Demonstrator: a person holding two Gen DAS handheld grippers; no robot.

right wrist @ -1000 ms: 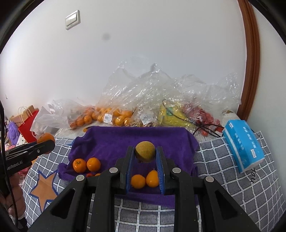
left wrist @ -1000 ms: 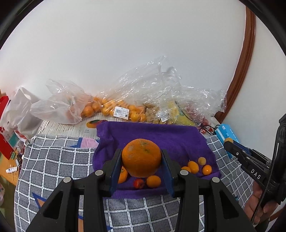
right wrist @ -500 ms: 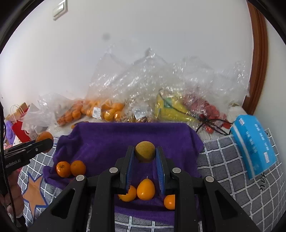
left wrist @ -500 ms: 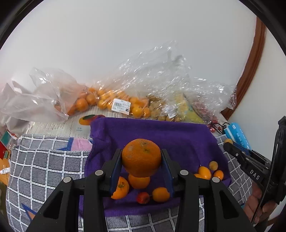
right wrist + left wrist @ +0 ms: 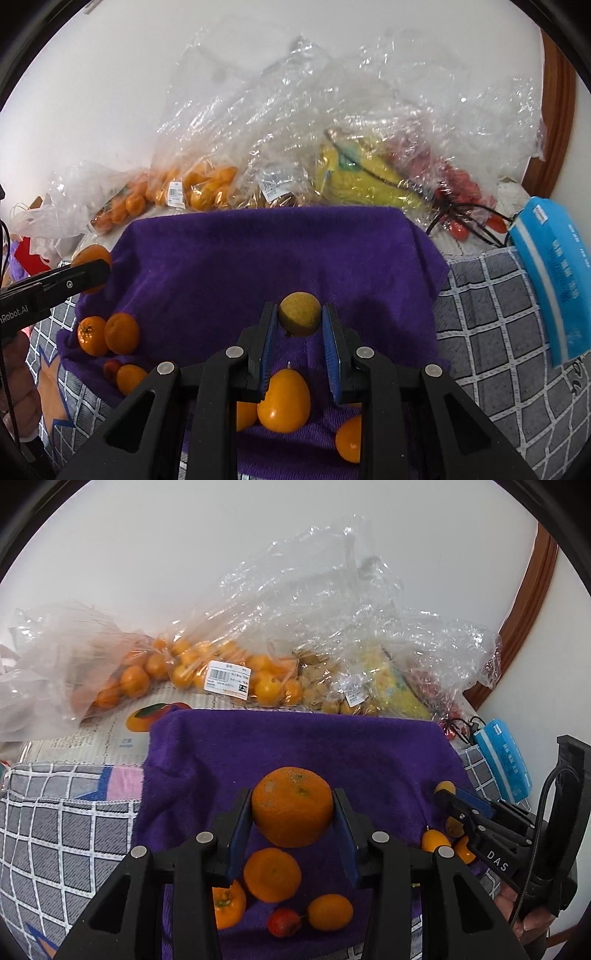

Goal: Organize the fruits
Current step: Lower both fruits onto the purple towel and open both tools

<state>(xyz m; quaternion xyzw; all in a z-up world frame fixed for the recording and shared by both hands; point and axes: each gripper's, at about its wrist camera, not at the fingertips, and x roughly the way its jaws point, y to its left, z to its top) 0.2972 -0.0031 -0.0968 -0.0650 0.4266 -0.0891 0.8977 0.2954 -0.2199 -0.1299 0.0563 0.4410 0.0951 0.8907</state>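
Note:
My left gripper (image 5: 291, 812) is shut on a large orange (image 5: 292, 806) and holds it above the left part of a purple towel (image 5: 295, 742). Below it on the towel lie a mandarin (image 5: 272, 874), another one (image 5: 227, 904), a kumquat (image 5: 330, 912) and a small red fruit (image 5: 284, 922). My right gripper (image 5: 299, 317) is shut on a small yellow-green round fruit (image 5: 299, 313) above the towel (image 5: 258, 258). Under it lie kumquats (image 5: 283, 400). Two mandarins (image 5: 109, 334) lie at the towel's left. The left gripper also shows in the right wrist view (image 5: 88, 273).
Clear plastic bags of oranges (image 5: 229, 672), bananas (image 5: 362, 173) and cherry tomatoes (image 5: 465, 199) are piled along the wall behind the towel. A blue tissue pack (image 5: 554, 280) lies at the right. A grey checked cloth (image 5: 498, 332) covers the surface.
Both grippers have moved forward and lower over the towel, each still holding its fruit. The fruits lying on the towel now show closer under the fingers.

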